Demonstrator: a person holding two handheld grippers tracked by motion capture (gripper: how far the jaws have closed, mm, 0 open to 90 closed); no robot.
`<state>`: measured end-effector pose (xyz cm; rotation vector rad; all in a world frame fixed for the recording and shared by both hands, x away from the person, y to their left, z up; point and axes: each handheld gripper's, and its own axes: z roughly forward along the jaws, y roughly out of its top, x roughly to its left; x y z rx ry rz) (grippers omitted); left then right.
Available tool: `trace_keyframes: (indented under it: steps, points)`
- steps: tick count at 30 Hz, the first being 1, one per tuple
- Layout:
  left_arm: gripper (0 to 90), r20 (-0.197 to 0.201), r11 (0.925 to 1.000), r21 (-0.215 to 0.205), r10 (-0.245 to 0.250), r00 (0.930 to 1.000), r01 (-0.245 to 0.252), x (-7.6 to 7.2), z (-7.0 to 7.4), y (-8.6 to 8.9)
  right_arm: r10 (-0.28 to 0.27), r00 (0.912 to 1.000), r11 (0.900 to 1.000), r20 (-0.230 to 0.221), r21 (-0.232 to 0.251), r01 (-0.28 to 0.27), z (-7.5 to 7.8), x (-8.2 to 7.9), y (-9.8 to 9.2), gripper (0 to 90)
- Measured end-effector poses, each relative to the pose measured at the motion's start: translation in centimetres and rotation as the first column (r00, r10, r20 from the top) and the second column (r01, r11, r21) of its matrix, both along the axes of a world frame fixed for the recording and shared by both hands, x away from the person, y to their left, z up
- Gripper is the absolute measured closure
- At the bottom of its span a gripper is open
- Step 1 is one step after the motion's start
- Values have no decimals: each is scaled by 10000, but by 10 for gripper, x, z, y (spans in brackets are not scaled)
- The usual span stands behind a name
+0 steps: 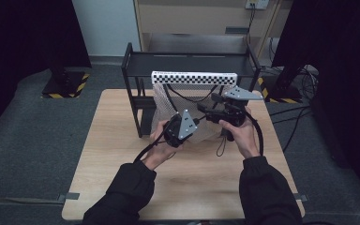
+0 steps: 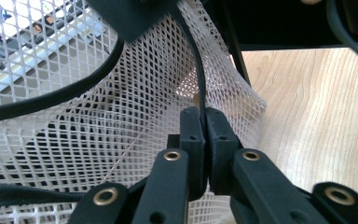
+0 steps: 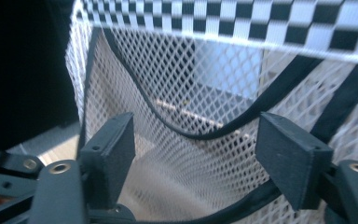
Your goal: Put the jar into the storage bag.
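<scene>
My left claw (image 2: 204, 122) pinches black trim (image 2: 199, 70) of mesh bag (image 2: 121, 107) hung on rack (image 1: 131, 84); right claw (image 3: 196, 140) wide, empty at bag mouth; bag unfilled yet

Left tool (image 2: 205, 140) pinches the mesh bag's (image 2: 121, 107) black trim — jaws closed.

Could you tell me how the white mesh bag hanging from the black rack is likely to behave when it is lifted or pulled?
The white mesh bag is probably floppy: it folds where the left gripper pinches its black trim. It looks light, being open netting. It may snag on jaws.
</scene>
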<state>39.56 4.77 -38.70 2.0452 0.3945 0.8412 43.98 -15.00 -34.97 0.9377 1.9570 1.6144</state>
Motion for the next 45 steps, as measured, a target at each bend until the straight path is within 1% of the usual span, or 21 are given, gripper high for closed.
trace_keyframes:
  steps: [1,2,4,8,13,17,19,21,22,23,24,26,27,29,30,32,35,39,41,42,45]
  points:
    - [815,-58,10000,-54,-7,10000,6,1,0,0,-118,9997,9996,201,257,113,3,-2,-2,264]
    - [815,-104,10000,-85,-35,9999,34,1,-1,0,-118,9997,9996,201,257,113,3,-2,-2,264]
    - [774,-206,9998,-217,-56,9998,52,2,-1,1,-287,9988,9984,385,489,268,6,-4,-5,253]
    - [686,-334,9991,-426,13,9994,-27,4,0,1,-726,9952,9966,662,442,698,8,-7,-8,224]
    - [572,-496,9978,-651,78,9987,-110,5,1,2,-931,9936,9953,639,336,911,6,-7,-10,183]
    - [434,-192,9984,-493,277,9994,-286,6,3,3,-1109,9921,9934,592,356,1090,5,-7,-12,173]
    - [391,-208,9985,-436,326,9993,-334,7,4,4,-1133,9919,9931,576,353,1114,4,-7,-12,170]
    - [332,-90,9991,-346,235,9997,-238,8,5,6,-1132,9919,9932,580,356,1112,4,-7,-13,166]
    - [315,50,9993,-286,252,9997,-251,8,6,6,-1121,9920,9933,584,359,1102,4,-7,-13,165]
    - [296,78,9992,-310,244,9997,-241,8,7,7,-1111,9921,9934,581,362,1091,4,-8,-13,163]
    - [277,-1,9994,-331,125,9999,-125,8,8,8,-1102,9922,9935,580,354,1082,4,-8,-13,161]
    - [236,-216,9986,-381,-383,9990,374,8,9,9,-1050,9928,9941,571,344,1032,5,-9,-13,159]
    - [221,-121,9968,-404,-690,9975,684,7,11,11,-1028,9930,9943,578,330,1010,5,-9,-13,159]
    - [209,192,9983,-122,-567,9982,570,5,15,11,-1015,9930,9946,609,268,1000,5,-10,-14,157]
    - [206,275,9985,-147,-530,9982,534,4,17,13,-1020,9929,9945,607,278,1005,5,-10,-14,157]
    - [202,293,9984,-377,-406,9987,417,4,19,15,-1037,9929,9941,583,368,1017,6,-10,-15,157]
    - [201,290,9978,-655,-50,9996,69,5,23,19,-1036,9927,9941,623,400,1012,7,-10,-15,157]
    - [202,-81,9900,-1347,409,9991,-417,7,26,25,-1072,9919,9936,686,418,1045,9,-11,-15,148]
    - [200,-341,9822,-1760,611,9976,-661,8,28,28,-1113,9915,9930,668,467,1083,9,-12,-16,141]
    - [199,-460,9767,-1986,738,9962,-816,9,29,30,-1128,9913,9928,675,471,1098,9,-13,-17,137]
    - [194,-611,9637,-2360,1134,9917,-1247,10,31,35,-1219,9902,9917,684,504,1186,9,-14,-19,130]
